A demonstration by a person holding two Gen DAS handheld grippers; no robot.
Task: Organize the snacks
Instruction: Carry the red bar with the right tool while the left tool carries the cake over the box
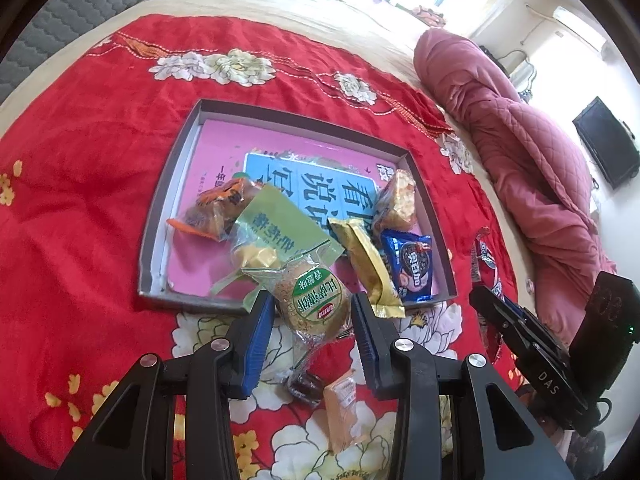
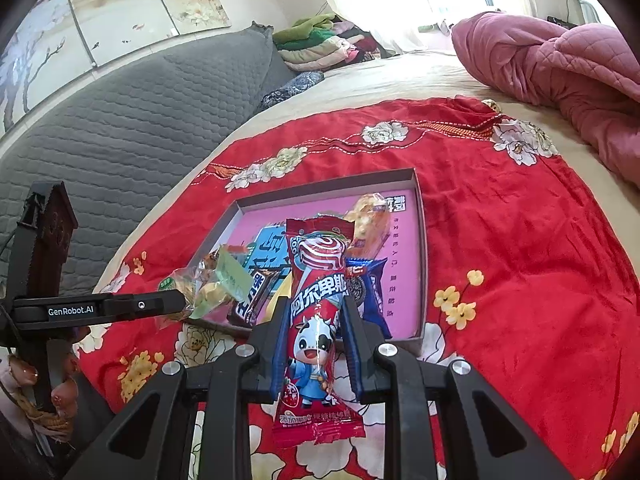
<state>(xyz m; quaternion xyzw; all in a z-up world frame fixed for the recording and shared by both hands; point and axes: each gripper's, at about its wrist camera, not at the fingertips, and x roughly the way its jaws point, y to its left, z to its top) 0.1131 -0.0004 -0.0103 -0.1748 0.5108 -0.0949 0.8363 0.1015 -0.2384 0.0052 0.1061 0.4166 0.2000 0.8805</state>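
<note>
Currently the left gripper (image 1: 312, 308) is clamped on a round biscuit pack (image 1: 310, 300), held above the near edge of the tray (image 1: 160, 196) on the red cloth (image 1: 92, 152). Right gripper (image 2: 310, 316) is closed on a red candy pack (image 2: 316, 320), upright, above the tray's near rim. Several snacks already lie in the tray; an orange packet (image 1: 340, 412) and a dark sweet (image 1: 306, 386) lie on the cloth outside it.

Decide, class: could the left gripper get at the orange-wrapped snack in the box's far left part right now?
Probably not yet: the left gripper is shut on a round biscuit pack, and a green packet lies before the orange-wrapped snack.
</note>
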